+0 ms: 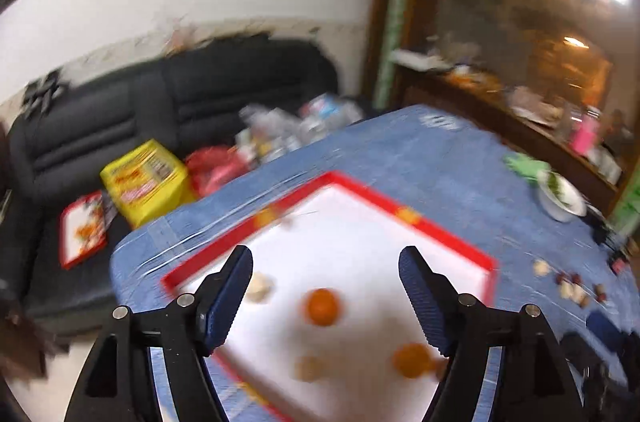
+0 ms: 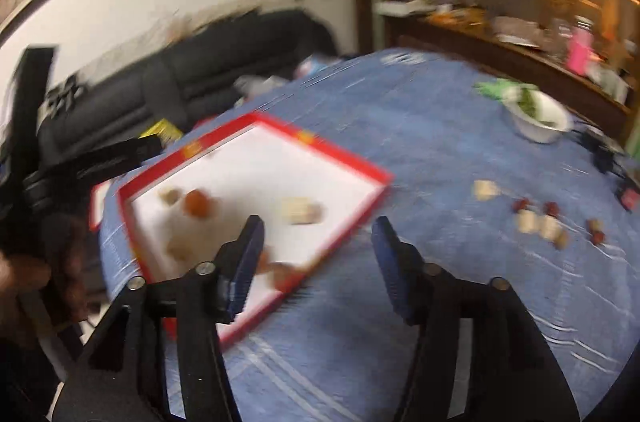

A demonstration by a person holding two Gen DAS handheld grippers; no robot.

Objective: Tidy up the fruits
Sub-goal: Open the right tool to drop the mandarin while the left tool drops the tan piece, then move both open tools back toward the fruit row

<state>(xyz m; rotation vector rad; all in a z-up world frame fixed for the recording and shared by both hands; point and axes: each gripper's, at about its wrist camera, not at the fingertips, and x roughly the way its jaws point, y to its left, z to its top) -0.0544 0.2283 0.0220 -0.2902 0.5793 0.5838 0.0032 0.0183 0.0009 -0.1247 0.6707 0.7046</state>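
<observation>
The left gripper [image 1: 326, 296] hangs over a white tray with a red rim [image 1: 440, 228] that lies on a table under a blue cloth [image 1: 420, 158]. Its fingers [image 1: 230, 302] stand released and wide apart, with nothing pressed between them. Below the gap, on the white floor of the tray, sits an orange fruit [image 1: 322, 306]; a second orange fruit [image 1: 412, 360] lies nearer the right finger, and a pale lump [image 1: 259, 286] rests just beside the left finger. Both pictures are blurred, so the small pieces cannot be told apart exactly.

The right gripper [image 2: 318, 262] hovers over the tray's near corner and the cloth beside it, its fingers [image 2: 246, 262] also released and empty. In this view the tray holds an orange fruit [image 2: 197, 203] and a pale block [image 2: 301, 211]. Well apart on the cloth to the right lie small dark red fruits [image 2: 521, 205] mixed with pale pieces [image 2: 527, 221]. Farther back stands a white bowl with greens [image 2: 538, 130]. Behind the table is a black sofa [image 1: 120, 118] with a yellow box [image 1: 146, 182] on it
</observation>
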